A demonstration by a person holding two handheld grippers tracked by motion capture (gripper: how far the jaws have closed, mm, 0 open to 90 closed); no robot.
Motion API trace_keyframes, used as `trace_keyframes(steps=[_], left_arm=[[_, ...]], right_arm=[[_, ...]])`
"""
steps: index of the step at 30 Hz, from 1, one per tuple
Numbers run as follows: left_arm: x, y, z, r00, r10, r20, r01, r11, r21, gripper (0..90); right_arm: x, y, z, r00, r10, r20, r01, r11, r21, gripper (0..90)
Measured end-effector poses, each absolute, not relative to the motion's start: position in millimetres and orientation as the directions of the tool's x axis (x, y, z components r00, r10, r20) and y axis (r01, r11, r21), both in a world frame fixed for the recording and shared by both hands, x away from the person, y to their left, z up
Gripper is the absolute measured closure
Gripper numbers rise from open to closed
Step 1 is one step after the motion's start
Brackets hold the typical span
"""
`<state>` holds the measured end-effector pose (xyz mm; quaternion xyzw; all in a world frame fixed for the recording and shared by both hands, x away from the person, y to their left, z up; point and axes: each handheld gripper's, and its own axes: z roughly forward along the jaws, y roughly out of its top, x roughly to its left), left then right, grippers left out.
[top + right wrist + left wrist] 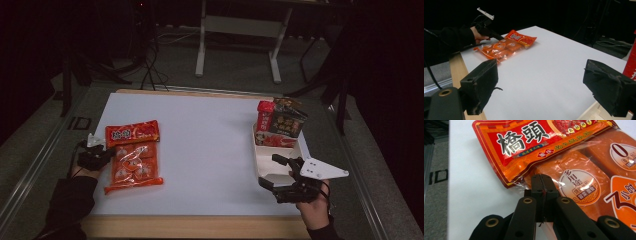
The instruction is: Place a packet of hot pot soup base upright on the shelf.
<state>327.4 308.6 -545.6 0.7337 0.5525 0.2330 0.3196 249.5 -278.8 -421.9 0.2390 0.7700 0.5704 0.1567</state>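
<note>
Rightward, tray (263, 167) holds two upright packets (280, 122).

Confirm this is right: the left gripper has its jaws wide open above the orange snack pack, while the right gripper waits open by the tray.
Not quite: the left gripper has its jaws shut at the orange snack pack's edge, as the left gripper view shows. The right gripper does wait open by the tray.

The middle of the table (200, 150) lies bare — a wide open lane between the two sides. At its left edge the orange snack packet (133, 156) takes up the room, with the left hand-held gripper (106, 156) pressed against it. At the right edge a shallow tray (262, 165) blocks the way, two upright packets (280, 122) standing in its far end — the right hand-held gripper (276, 172) hovers at its near end.
</note>
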Motion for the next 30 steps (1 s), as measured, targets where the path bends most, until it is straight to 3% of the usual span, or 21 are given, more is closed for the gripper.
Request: trace_keyframes(steps=[30], left_arm=[[344.6,208.8,-541.9,0.555,0.831,-0.025,0.59,-0.372,0.717,90.0]], right_arm=[[248.4,-279.3,-420.9,-0.846,0.532,0.039,0.188,0.23,0.955,12.6]])
